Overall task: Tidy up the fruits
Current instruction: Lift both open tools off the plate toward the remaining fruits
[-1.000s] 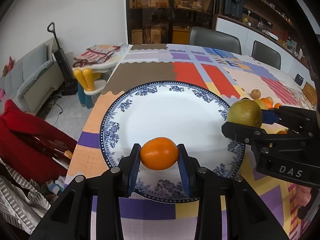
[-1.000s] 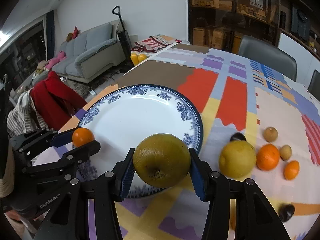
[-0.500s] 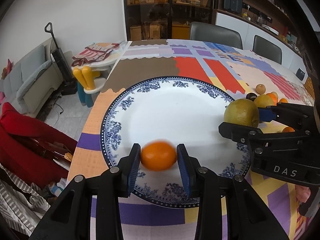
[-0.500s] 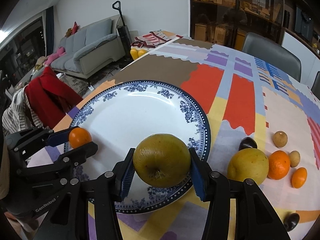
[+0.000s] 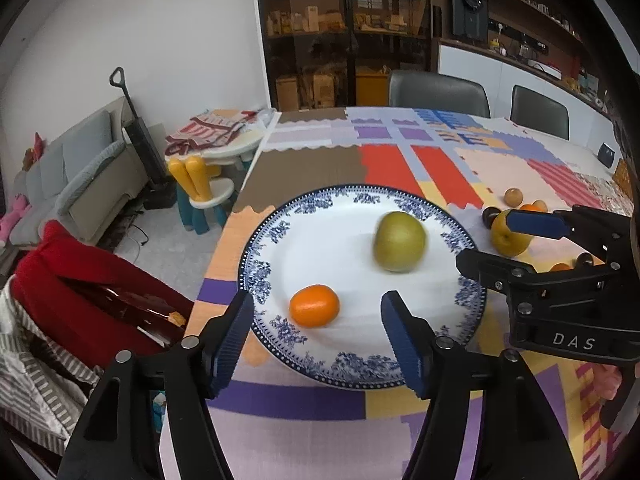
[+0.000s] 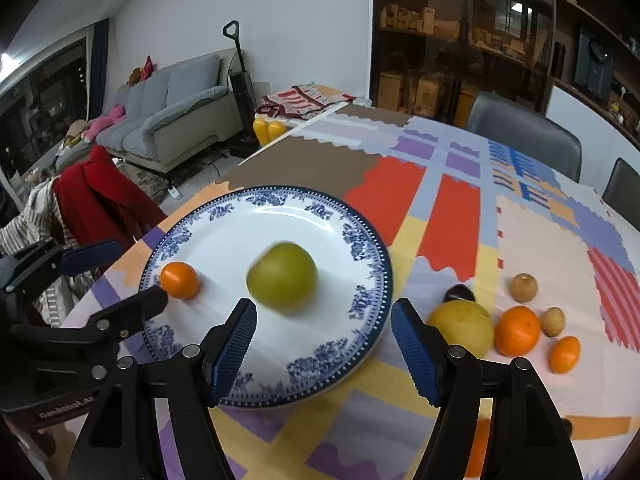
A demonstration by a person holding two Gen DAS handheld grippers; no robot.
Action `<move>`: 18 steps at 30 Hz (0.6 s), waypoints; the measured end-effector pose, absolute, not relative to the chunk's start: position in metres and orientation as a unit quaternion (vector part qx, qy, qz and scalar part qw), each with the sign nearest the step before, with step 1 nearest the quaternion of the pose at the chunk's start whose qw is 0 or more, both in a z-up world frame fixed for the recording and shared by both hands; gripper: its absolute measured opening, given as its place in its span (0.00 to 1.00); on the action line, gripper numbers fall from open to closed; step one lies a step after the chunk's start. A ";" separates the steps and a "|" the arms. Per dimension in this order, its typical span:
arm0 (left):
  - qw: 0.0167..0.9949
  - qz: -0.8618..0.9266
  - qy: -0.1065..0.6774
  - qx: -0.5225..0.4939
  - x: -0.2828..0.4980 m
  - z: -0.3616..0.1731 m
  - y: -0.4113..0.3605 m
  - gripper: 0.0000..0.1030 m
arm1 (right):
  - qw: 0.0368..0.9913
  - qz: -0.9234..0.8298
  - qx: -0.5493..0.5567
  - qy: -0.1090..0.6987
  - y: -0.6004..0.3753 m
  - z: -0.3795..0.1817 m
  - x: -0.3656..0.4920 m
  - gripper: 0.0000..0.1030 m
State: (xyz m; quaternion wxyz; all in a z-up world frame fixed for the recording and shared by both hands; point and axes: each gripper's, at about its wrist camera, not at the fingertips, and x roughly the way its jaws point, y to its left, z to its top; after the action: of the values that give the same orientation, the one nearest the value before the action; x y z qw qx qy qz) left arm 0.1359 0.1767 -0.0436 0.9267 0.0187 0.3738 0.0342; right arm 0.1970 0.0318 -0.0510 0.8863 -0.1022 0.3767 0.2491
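Observation:
A blue-rimmed white plate (image 5: pixel 348 216) (image 6: pixel 304 208) lies near the table's left edge. On it rest a small orange tangerine (image 5: pixel 315 305) (image 6: pixel 179 280) and a green pear (image 5: pixel 399 247) (image 6: pixel 281 278), blurred in both views. My left gripper (image 5: pixel 318 340) is open and empty, just behind the tangerine. My right gripper (image 6: pixel 324 352) is open and empty, just behind the pear; it also shows in the left wrist view (image 5: pixel 504 246) at the plate's right.
To the right of the plate lie a yellow pear (image 6: pixel 461 330), an orange (image 6: pixel 517 330), a small tangerine (image 6: pixel 564 354), two small brown fruits (image 6: pixel 523 287), and a dark plum (image 6: pixel 459 293). The table edge and a chair with red clothing (image 5: pixel 80 280) are to the left.
Both grippers opened and drew back. The tangerine and the pear were let go onto the plate; the pear is still blurred.

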 end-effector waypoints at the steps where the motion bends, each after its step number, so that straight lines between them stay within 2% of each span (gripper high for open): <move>1: 0.928 0.035 0.371 0.019 0.133 -0.041 0.175 0.66 | 0.887 0.249 -0.101 0.376 0.029 -0.049 0.195 0.71; 8: 0.936 0.039 0.349 0.034 0.112 -0.025 0.157 0.71 | 0.898 0.241 -0.104 0.354 0.011 -0.033 0.175 0.73; 11: 0.939 0.037 0.341 0.037 0.103 -0.018 0.147 0.72 | 0.903 0.237 -0.106 0.341 0.001 -0.026 0.165 0.78; 18: 0.944 0.030 0.327 0.033 0.089 -0.008 0.127 0.76 | 0.913 0.230 -0.104 0.321 -0.024 -0.014 0.145 0.78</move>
State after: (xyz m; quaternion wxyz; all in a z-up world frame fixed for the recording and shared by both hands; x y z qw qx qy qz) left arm 0.0895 0.1266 -0.0081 0.9438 0.0335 0.3274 0.0303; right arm 0.1454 -0.0238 -0.0136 0.9127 -0.1040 0.3212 0.2302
